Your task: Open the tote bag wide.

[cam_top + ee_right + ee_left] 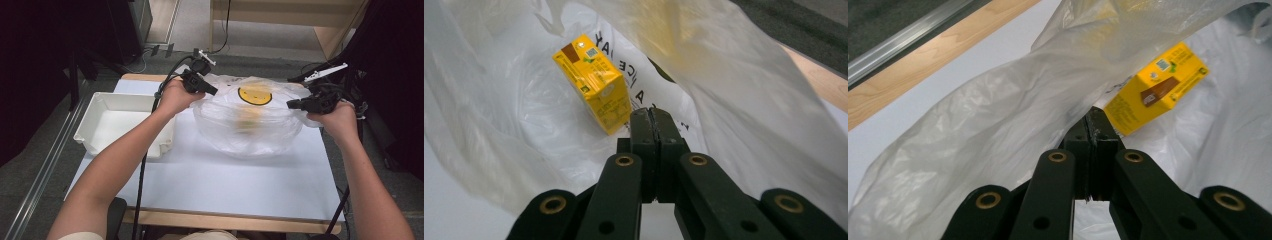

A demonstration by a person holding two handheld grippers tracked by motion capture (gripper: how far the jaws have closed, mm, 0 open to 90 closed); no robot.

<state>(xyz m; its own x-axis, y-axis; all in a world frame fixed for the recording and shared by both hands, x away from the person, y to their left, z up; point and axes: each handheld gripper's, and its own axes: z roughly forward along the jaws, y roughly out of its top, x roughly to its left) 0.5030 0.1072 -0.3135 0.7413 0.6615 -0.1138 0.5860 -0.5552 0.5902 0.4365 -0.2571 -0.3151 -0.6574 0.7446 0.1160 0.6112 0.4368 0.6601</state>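
A thin translucent plastic bag [250, 131] with a yellow round print [255, 95] hangs over the white table [225, 185], its mouth spread wide. My left gripper [212, 91] is shut on the bag's left rim, and my right gripper [292, 104] is shut on its right rim. In the left gripper view the jaws [1096, 117] are pressed together with bag film [998, 110] pinched at their tip. A yellow carton [1158, 87] lies inside the bag. The right gripper [651, 117] also has its jaws together at the bag wall [749, 100], with the same carton [594, 82] lying beyond them.
A white plastic tray [90, 134] stands on the table's left part, right next to my left forearm. Dark equipment and cables stand beyond the far edge, and a wooden strip runs along the table's near edge [230, 220].
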